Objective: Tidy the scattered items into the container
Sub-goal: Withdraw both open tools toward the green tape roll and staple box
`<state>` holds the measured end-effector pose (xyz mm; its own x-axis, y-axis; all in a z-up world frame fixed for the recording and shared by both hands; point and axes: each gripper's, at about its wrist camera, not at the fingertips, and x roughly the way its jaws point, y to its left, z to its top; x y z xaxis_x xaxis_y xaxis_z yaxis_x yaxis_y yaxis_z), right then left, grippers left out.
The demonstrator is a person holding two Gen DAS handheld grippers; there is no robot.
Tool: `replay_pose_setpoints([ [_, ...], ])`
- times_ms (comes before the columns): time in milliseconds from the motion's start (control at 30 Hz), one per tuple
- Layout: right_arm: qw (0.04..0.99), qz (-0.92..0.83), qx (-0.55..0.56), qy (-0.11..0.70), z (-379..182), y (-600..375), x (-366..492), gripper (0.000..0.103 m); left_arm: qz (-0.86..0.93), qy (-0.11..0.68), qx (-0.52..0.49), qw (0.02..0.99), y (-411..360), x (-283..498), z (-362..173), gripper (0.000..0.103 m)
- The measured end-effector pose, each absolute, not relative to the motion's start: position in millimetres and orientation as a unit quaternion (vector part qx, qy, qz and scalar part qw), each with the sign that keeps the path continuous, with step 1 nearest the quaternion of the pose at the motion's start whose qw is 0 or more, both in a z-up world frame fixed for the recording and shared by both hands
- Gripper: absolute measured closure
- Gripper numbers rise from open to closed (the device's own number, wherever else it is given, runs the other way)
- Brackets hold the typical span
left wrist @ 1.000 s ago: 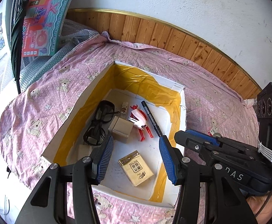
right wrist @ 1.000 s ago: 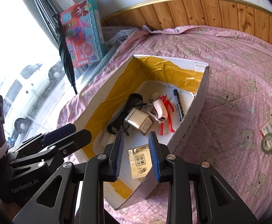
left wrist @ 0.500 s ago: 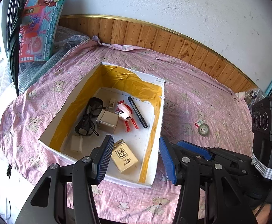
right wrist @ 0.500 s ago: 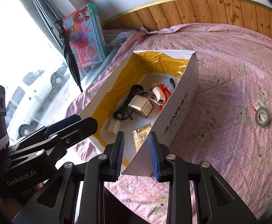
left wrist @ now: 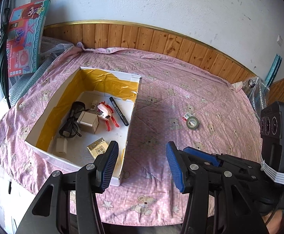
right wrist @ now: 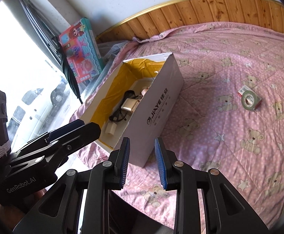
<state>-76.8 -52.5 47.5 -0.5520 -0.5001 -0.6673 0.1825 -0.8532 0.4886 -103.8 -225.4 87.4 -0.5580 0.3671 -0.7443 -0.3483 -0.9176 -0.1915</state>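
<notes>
Above the near edge of the bed we hold the left gripper (left wrist: 140, 162) spread wide and empty and the right gripper (right wrist: 142, 161) parted more narrowly, also empty, both clear of the box (right wrist: 161, 105), probably so we can turn to what remains. Inside the box lie glasses (left wrist: 71, 120), a marker (left wrist: 118, 110) and small packets, while a roll of tape (left wrist: 192, 121) and the little carton (left wrist: 186, 115) touching it sit well apart on the quilt (left wrist: 210, 97). From the right camera the box wall hides most of the contents, and the tape's label is too small to read.
</notes>
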Motion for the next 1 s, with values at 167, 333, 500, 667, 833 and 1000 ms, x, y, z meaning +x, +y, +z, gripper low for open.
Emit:
replay_pose_setpoints([
  [167,0.188,-0.863,0.425,-0.2,44,-31,-65,0.073,0.88,0.003,-0.423,0.218,-204,-94,90,0.051],
  [333,0.178,-0.863,0.42,-0.219,40,-9,-57,0.073,0.877,0.017,-0.423,0.229,-182,-86,91,0.051],
  [500,0.168,-0.861,0.417,-0.237,33,11,-55,0.073,0.873,0.031,-0.425,0.238,-163,-83,89,0.051],
  [667,0.156,-0.859,0.416,-0.253,26,32,-55,0.073,0.868,0.041,-0.429,0.246,-144,-84,86,0.051],
  [833,0.145,-0.856,0.42,-0.265,16,50,-58,0.073,0.861,0.045,-0.439,0.252,-127,-89,77,0.051],
  [1000,0.134,-0.851,0.426,-0.275,5,67,-64,0.073,0.854,0.048,-0.449,0.258,-110,-96,67,0.051],
])
